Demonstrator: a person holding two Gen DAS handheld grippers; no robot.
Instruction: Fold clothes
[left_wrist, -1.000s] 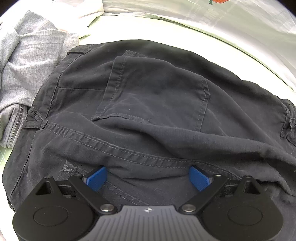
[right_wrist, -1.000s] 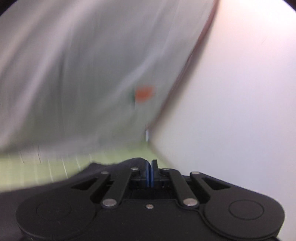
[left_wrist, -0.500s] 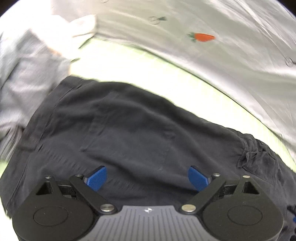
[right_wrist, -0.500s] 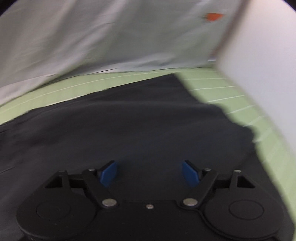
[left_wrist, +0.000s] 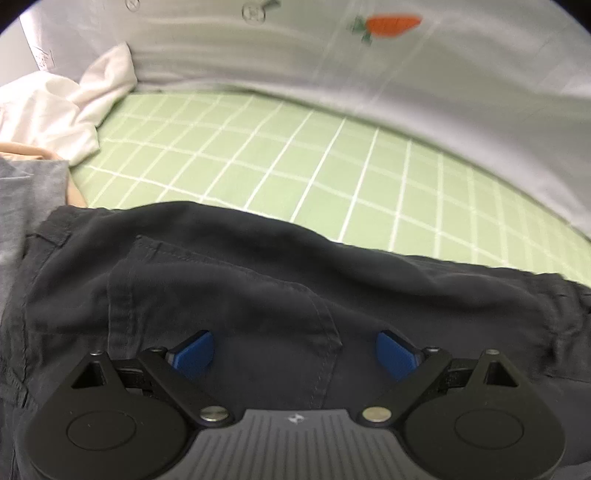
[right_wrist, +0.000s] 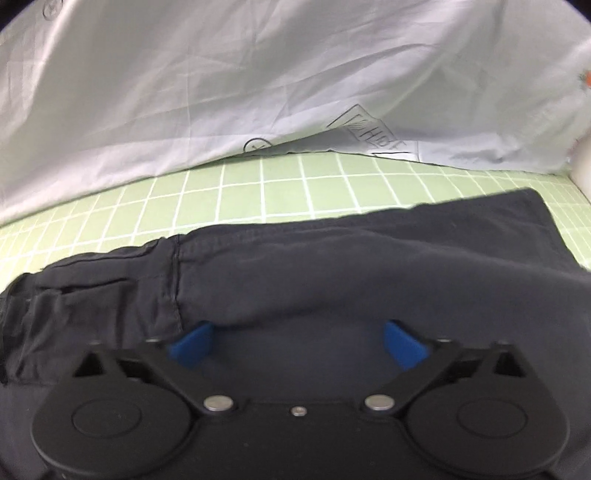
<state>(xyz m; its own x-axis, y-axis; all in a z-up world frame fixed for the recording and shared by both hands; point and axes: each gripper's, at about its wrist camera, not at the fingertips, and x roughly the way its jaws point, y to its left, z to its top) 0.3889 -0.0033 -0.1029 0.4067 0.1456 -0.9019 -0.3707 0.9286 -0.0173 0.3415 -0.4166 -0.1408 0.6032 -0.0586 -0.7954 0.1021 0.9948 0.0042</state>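
My left gripper (left_wrist: 294, 350) has its blue pads spread wide apart, with nothing between them. It sits low over the dark trousers (left_wrist: 258, 295), directly above a stitched patch pocket (left_wrist: 207, 291) on the seat of the garment. I cannot tell whether the pads touch the cloth.

My right gripper (right_wrist: 295, 341) is likewise spread wide, holding nothing. It sits over a leg portion of the same dark trousers (right_wrist: 369, 266); a fold of cloth lies across just ahead of its pads, and a vertical seam (right_wrist: 175, 277) runs down the fabric near the left pad.

The trousers lie flat on the green checked sheet (left_wrist: 295, 155), spread sideways across both views. Their far edge runs roughly parallel to the pale grey bedding (left_wrist: 443, 74) that rises behind the sheet, with a band of bare green sheet between the two. That bedding carries an orange carrot print (left_wrist: 391, 24) in the left wrist view and outlined box and circle markings in the right wrist view.

Left of the trousers lies a grey garment (left_wrist: 26, 206), touching their edge. Beyond it, against the bedding, is a crumpled white cloth (left_wrist: 70, 110).
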